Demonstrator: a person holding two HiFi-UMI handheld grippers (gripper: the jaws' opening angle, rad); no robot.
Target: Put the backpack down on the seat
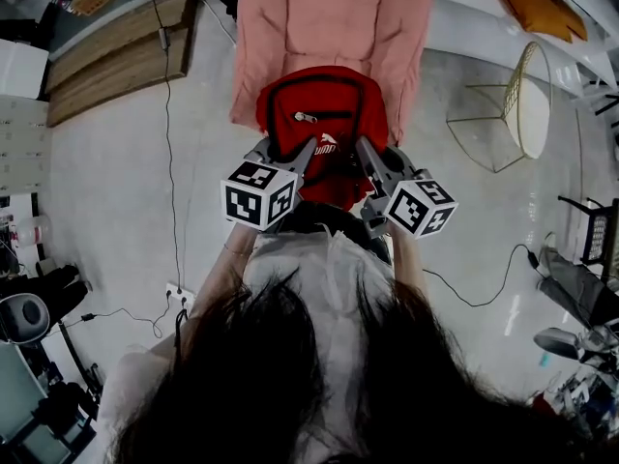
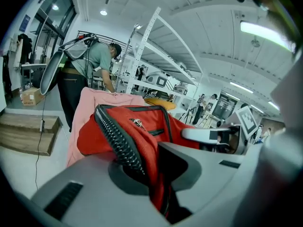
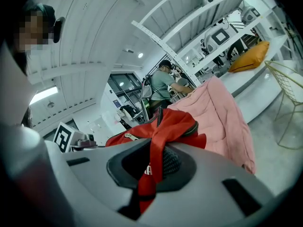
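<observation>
A red backpack (image 1: 319, 129) with black zips hangs in front of me, held up between both grippers. My left gripper (image 1: 306, 155) is shut on the pack's left side; in the left gripper view its jaws pinch red fabric and a black mesh strap (image 2: 118, 143). The right gripper (image 1: 366, 155) is shut on the right side, with a red strap (image 3: 154, 157) pinched between its jaws. Just beyond the backpack a pink padded coat (image 1: 329, 27) is draped over what seems to be the seat; the seat itself is hidden under it.
A gold wire chair (image 1: 513, 114) stands to the right on the pale floor. A black cable (image 1: 169, 162) runs to a power strip (image 1: 179, 298) on the left. A wooden platform (image 1: 116, 51) lies at the far left. A person (image 2: 90, 65) bends at white shelving behind.
</observation>
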